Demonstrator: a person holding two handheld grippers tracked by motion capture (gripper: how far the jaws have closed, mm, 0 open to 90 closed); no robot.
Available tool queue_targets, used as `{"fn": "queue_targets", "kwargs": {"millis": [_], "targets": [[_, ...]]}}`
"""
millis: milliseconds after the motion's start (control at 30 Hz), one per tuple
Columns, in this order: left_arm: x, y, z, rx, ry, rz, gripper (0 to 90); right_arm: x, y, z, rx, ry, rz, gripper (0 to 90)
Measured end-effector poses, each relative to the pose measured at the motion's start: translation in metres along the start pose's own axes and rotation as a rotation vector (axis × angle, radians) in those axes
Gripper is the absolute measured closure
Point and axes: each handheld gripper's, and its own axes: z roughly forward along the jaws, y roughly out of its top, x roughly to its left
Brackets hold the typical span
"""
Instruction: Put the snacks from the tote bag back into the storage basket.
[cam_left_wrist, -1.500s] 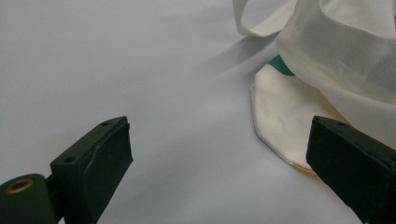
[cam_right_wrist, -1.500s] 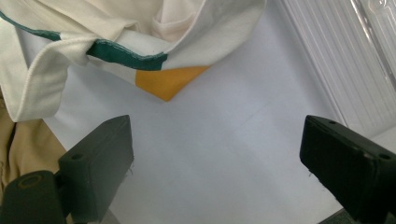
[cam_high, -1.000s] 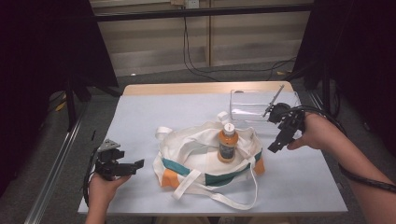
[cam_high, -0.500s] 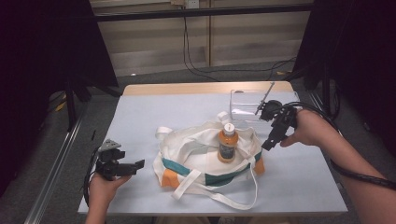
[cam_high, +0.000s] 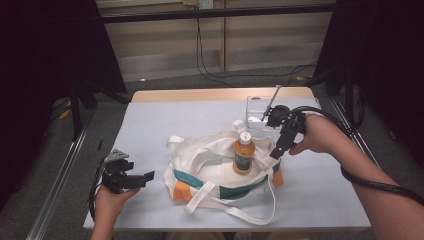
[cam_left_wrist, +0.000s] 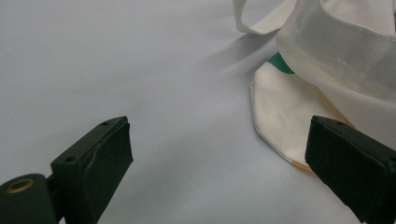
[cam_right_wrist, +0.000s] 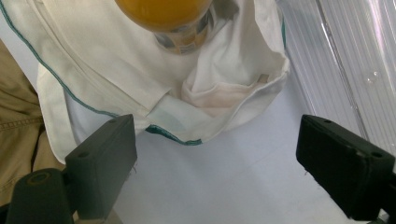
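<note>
High view: an orange bottle stands on a rumpled white cloth bag near the table's middle, label unreadable. The right gripper points at the bag.

Left gripper view: jaws apart over bare table.

Right gripper view: jaws apart, just narrowing, nothing between; bottle top cut off.

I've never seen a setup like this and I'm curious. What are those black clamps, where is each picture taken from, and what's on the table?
A person holds a two-jaw gripper in each hand. The high view looks down on the table. There the left gripper rests at its near left corner, and the right gripper reaches toward a white bag. An orange bottle stands on the bag, and a clear box sits behind. The other two pictures come from cameras riding on the grippers, looking along their black jaws. Both grippers are open and hold nothing, though the right one's jaws have just been closing a little.
</note>
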Motion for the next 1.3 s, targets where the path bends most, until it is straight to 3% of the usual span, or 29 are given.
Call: {"fn": "queue_targets", "kwargs": {"millis": [333,1300], "targets": [[-0.001,0.001,0.001,0.023,-0.011,0.021,7.2,0.005,0.014,0.001,0.004,0.005,-0.014,13.3],[0.001,0.001,0.001,0.029,-0.021,0.012,7.2,0.017,0.046,0.016,0.015,0.013,-0.066,13.5]]}}
